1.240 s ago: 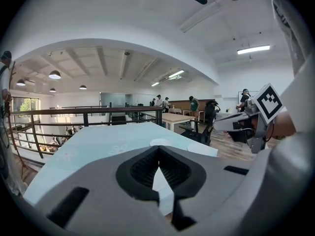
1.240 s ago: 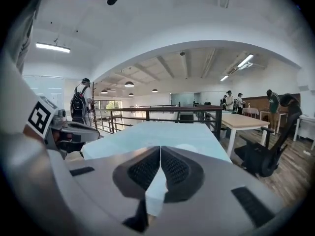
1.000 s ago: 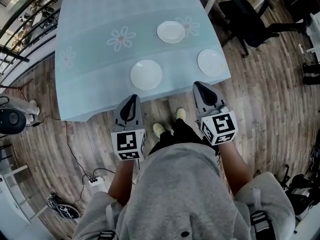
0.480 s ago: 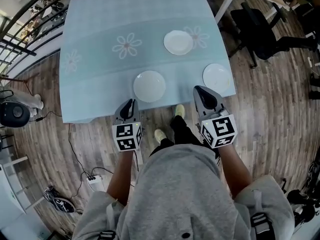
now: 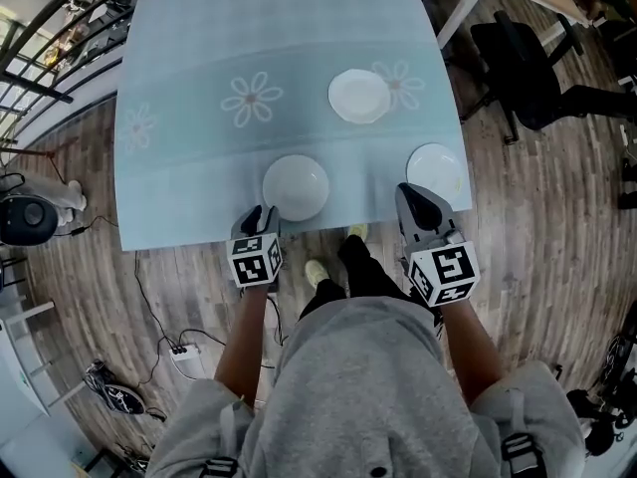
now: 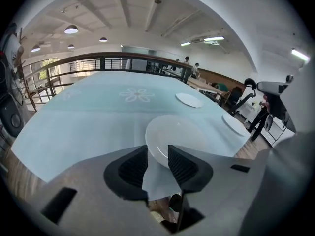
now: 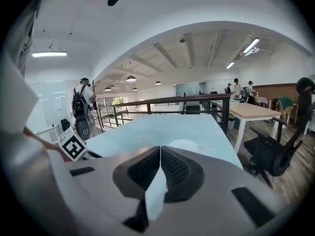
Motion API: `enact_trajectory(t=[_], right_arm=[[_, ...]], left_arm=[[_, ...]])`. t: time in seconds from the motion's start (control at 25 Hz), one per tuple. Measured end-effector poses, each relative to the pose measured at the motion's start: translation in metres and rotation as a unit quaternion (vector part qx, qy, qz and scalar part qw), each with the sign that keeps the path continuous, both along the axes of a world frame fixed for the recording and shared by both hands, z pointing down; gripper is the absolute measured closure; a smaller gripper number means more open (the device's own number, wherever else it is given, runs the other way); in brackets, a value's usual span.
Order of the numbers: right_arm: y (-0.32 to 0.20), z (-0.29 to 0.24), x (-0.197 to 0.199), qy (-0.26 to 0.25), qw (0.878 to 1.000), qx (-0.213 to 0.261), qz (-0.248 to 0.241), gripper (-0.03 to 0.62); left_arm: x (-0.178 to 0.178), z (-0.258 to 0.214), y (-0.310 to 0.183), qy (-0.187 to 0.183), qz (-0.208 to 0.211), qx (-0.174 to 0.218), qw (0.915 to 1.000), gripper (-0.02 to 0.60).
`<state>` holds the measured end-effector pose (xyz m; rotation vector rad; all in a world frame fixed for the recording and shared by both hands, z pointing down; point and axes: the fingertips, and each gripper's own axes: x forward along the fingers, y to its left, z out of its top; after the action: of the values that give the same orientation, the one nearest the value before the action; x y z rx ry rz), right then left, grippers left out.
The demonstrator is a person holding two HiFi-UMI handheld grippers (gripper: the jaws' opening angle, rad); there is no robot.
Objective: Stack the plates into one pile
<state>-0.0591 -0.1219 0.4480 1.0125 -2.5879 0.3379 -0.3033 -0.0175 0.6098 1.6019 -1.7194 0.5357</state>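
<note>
A: Quick, how will the plates handle?
B: Stiff, glazed and slippery, and they'll chip if you knock them. Looks light enough for one claw. Take each by the rim, pads over the lip, never the middle

A: Where are they?
B: All three lie apart on the table (image 5: 189, 58). The near plate (image 5: 296, 187) is by the near edge, the far plate (image 5: 359, 96) is further in and to the right, and the right plate (image 5: 436, 171) is at the near right corner

A: Your left claw?
B: Your left claw (image 6: 157, 150) has just been opening and its jaws stand wide. The near plate's near-left rim shows right in the gap, just ahead of the tips. The pads aren't pressing it, so you hold nothing

A: And the right one?
B: Your right claw (image 7: 159, 151) is closed tight and empty. It hangs at the table's near edge, just beside the right plate on its near side, and I see no contact

A: Any risk?
B: The rim sits low, so one jaw has to slip under the lip or the plate will likely skid away
</note>
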Motion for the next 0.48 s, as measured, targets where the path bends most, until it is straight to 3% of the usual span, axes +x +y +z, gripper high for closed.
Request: enact_trajectory(t=[0.48], right_arm=[[-0.027, 0.014, 0.003, 0.007, 1.000, -0.019, -0.008, 0.568]], left_arm=[[-0.003, 0.027, -0.015, 0.048, -0.046, -0.047, 0.9966, 0.457]])
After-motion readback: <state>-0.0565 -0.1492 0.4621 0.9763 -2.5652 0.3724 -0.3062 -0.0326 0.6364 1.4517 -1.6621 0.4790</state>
